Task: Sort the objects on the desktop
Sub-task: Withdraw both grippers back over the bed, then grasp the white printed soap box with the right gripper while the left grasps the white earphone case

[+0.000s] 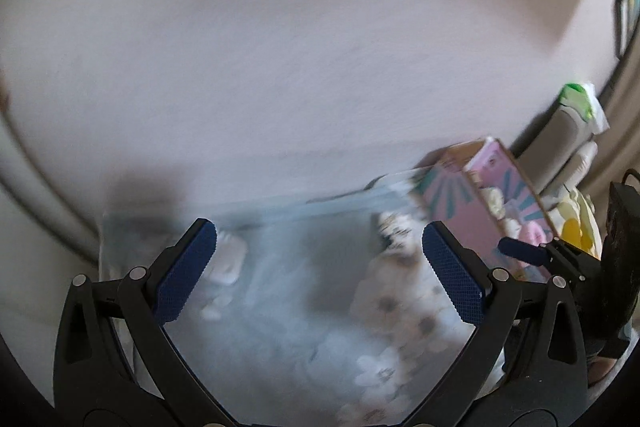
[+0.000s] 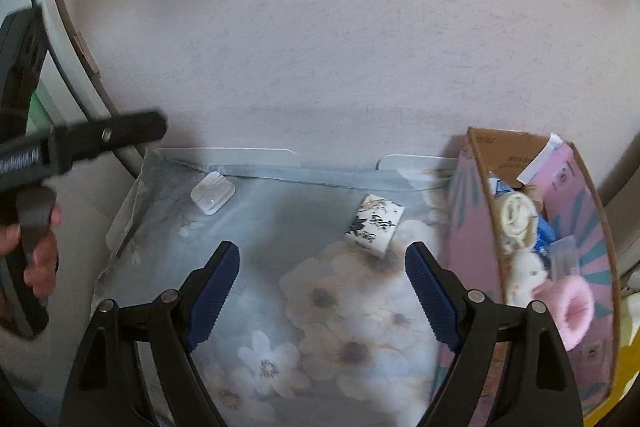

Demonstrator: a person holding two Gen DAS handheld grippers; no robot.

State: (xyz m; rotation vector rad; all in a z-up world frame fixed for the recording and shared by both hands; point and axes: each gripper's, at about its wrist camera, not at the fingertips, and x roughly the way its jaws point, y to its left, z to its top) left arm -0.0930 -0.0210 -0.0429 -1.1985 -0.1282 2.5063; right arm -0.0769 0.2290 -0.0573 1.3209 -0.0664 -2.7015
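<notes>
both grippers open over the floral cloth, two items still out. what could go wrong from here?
1. The white case and the tissue pack lie loose on the floral cloth; a low approach may snag and drag the fabric.
2. The pink box is already crowded, so another item could spill.
3. The left wrist view is blurred, so aim may suffer.

Left wrist view: heavy motion blur throughout; floral cloth (image 1: 288,287) smeared, soft shadow upper left of it. Right wrist view: sharper, mild blur at box (image 2: 532,247). Even, diffuse daylight. Fisheye bending, dark vignette at edges.
</notes>
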